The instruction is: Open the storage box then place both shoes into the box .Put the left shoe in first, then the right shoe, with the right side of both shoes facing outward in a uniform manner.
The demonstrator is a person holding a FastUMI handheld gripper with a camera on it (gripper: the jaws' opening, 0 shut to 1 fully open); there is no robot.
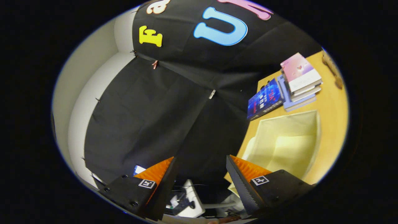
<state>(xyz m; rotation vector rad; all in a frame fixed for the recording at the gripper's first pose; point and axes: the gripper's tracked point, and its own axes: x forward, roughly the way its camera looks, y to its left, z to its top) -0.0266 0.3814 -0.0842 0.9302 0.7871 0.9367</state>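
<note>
While I hold the claw (200, 174) tilted, its fingers stand spread apart with nothing between them, and they point mostly at the black cloth wall (149, 118). The box (286, 144) sits open on the table (331, 109), just beyond the right finger (242, 174); I see its pale fabric inside, with no shoe in the part I can see. Beyond the box, a blue book (264, 99) lies flat by the table's edge, and beside it a small stack of books (300, 81) rests with a pink one on top. Below the gap between the fingers, off the table, I make out a white power strip (189, 199) with cables.
</note>
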